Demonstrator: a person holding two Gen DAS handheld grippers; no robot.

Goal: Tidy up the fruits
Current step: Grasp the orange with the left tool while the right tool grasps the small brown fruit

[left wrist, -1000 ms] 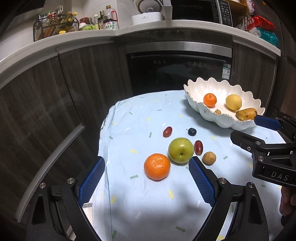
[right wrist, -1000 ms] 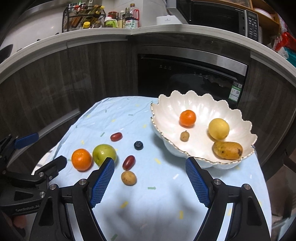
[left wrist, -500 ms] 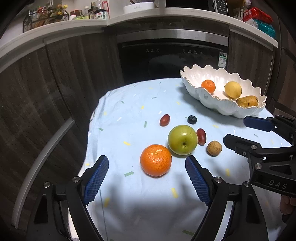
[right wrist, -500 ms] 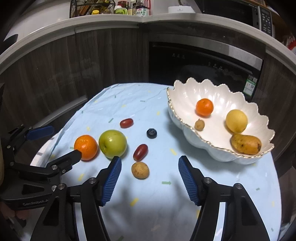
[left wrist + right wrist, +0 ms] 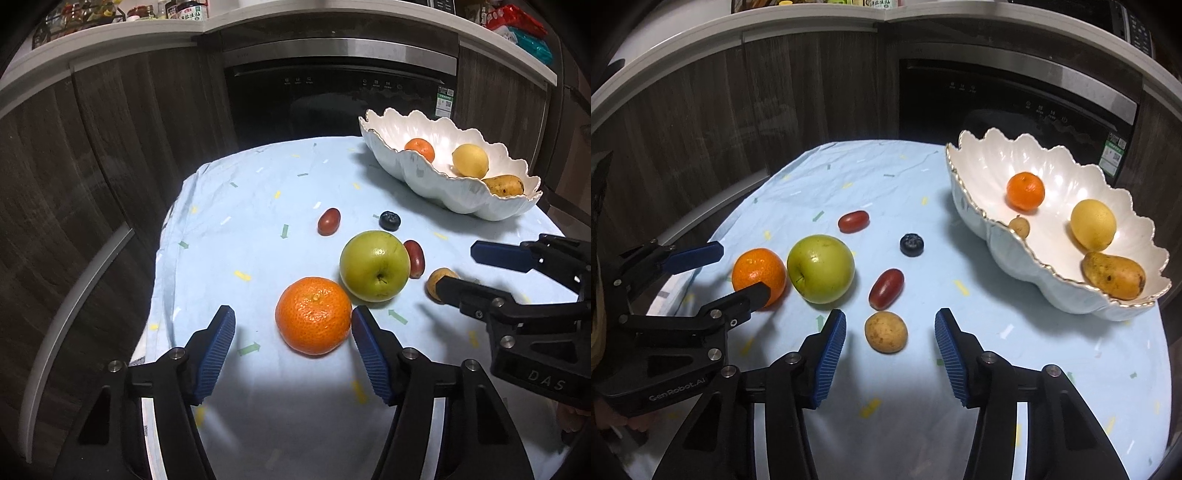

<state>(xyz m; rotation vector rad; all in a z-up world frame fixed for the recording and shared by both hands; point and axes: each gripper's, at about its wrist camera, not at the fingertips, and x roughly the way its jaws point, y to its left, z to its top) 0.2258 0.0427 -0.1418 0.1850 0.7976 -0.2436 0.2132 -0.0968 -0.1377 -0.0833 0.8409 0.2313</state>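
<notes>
My left gripper (image 5: 293, 321) is open, its fingers on either side of the orange (image 5: 313, 315) on the light blue cloth. The green apple (image 5: 375, 266) sits just beyond, touching it. My right gripper (image 5: 890, 325) is open, its fingers either side of a small brown fruit (image 5: 885, 331). Two red grapes (image 5: 886, 283) (image 5: 853, 221) and a blueberry (image 5: 911, 244) lie loose on the cloth. The white scalloped bowl (image 5: 1027, 258) at the right holds an orange (image 5: 1025, 191), a yellow fruit (image 5: 1093, 224), a mango (image 5: 1113, 275) and a small brown fruit (image 5: 1019, 226).
The round table (image 5: 258, 206) with its cloth stands in front of dark wood cabinets and a built-in oven (image 5: 340, 88). The cloth's edge drops off at the left and front. A counter above carries bottles (image 5: 184, 9).
Both grippers have moved forward and down toward the table. The left one now brackets the orange, the right one brackets the small brown fruit. No fruit has moved.
</notes>
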